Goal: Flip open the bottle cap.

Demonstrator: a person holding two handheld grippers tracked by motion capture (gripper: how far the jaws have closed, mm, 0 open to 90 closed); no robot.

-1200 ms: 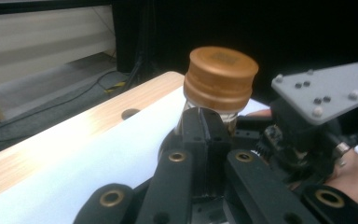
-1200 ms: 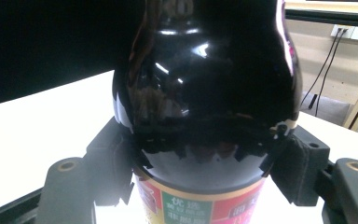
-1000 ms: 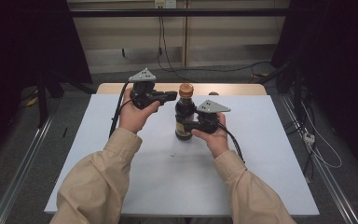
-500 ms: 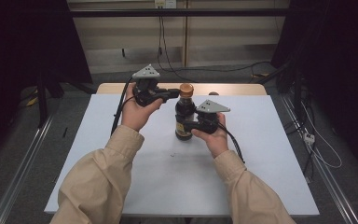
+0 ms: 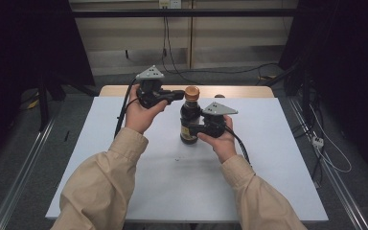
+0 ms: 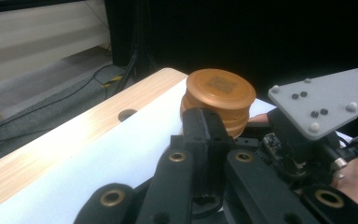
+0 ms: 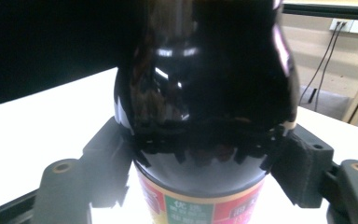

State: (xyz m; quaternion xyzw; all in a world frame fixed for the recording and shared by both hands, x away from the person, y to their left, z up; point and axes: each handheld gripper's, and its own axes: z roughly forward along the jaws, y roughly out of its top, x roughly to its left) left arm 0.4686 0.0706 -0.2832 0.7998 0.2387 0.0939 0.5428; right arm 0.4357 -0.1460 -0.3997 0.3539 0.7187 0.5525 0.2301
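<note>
One bottle (image 5: 189, 120) on the tabletop (image 5: 268, 158), standing upright near the far edge, about midway between the left and right edges. One orange cap (image 5: 192, 92) on top of it, and two grippers in play. The right gripper (image 5: 197, 129) has its jaws clamped on the bottle's dark body, just above the label (the right gripper view shows a pad pressed in on each side). The left gripper (image 5: 176, 94) is up at cap height, jaws together, their tips right against the side of the cap. One small speck (image 5: 176, 159) lies on the white sheet nearer the person.
</note>
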